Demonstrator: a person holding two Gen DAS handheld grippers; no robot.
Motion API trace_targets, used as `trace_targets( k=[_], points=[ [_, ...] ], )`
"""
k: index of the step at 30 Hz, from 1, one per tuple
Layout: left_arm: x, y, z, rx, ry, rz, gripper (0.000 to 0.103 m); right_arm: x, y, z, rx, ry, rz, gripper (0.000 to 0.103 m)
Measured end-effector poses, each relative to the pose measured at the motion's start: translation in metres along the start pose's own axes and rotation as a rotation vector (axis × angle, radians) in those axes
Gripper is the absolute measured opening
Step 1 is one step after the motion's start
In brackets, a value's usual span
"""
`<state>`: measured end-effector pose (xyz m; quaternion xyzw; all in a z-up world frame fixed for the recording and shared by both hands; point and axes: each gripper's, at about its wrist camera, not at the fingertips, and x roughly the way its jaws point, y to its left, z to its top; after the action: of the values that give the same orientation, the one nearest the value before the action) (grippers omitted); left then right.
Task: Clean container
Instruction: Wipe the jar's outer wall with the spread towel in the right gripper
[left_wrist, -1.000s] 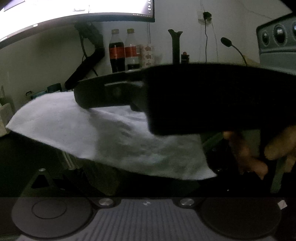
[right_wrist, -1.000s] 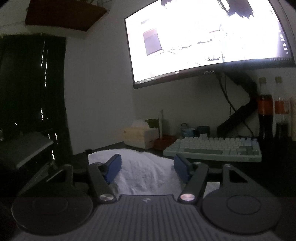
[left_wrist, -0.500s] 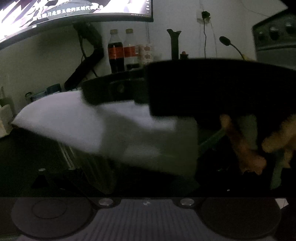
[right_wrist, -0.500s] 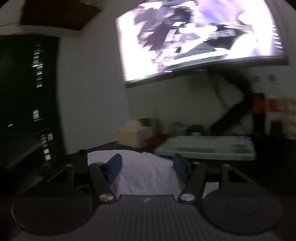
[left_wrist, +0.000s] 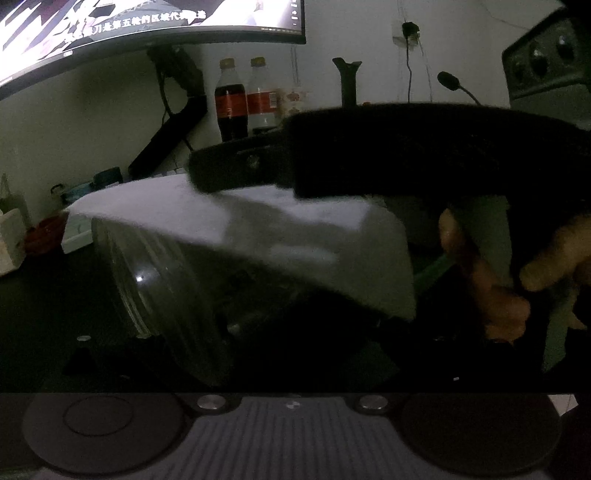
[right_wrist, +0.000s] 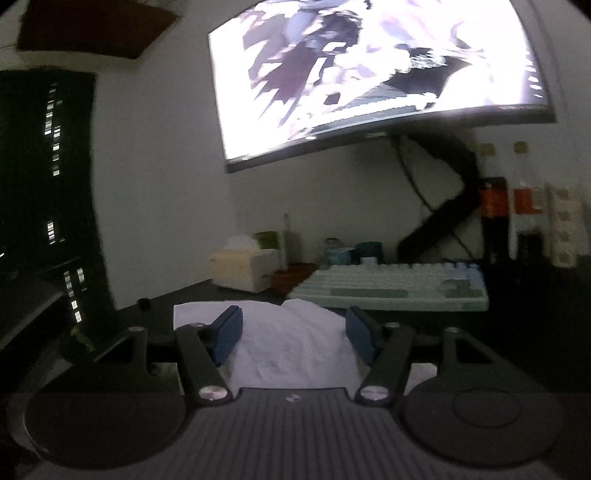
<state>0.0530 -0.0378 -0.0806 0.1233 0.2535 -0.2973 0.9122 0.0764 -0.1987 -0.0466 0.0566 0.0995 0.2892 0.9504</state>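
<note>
A clear ribbed container (left_wrist: 162, 280) lies tilted close in front of the left wrist camera. My left gripper's fingers are lost in the dark behind it, so its hold cannot be read. A white cloth (left_wrist: 295, 236) lies over the container's upper side. My right gripper (right_wrist: 293, 338) has its blue pads (right_wrist: 229, 338) closed on the bunched white cloth (right_wrist: 291, 347). In the left wrist view the right gripper's dark body (left_wrist: 406, 151) crosses above the cloth, with the person's hand (left_wrist: 491, 280) on its handle.
A lit monitor (right_wrist: 369, 66) hangs over the desk on a black arm. A pale keyboard (right_wrist: 391, 290), a tissue box (right_wrist: 243, 267), two cola bottles (left_wrist: 231, 105), a desk microphone (left_wrist: 448, 79) and a grey speaker (left_wrist: 546, 66) stand behind.
The right gripper and cloth have slid right across the container, baring its ribbed left side. The right wrist view has tilted and the monitor picture has changed.
</note>
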Motion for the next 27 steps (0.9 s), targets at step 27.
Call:
trace_targets(
  k=[27],
  points=[
    [0.003,0.005,0.006,-0.020,-0.002,0.011,0.103,0.001,0.014,0.011,0.012,0.067,-0.080,0.080]
  ],
)
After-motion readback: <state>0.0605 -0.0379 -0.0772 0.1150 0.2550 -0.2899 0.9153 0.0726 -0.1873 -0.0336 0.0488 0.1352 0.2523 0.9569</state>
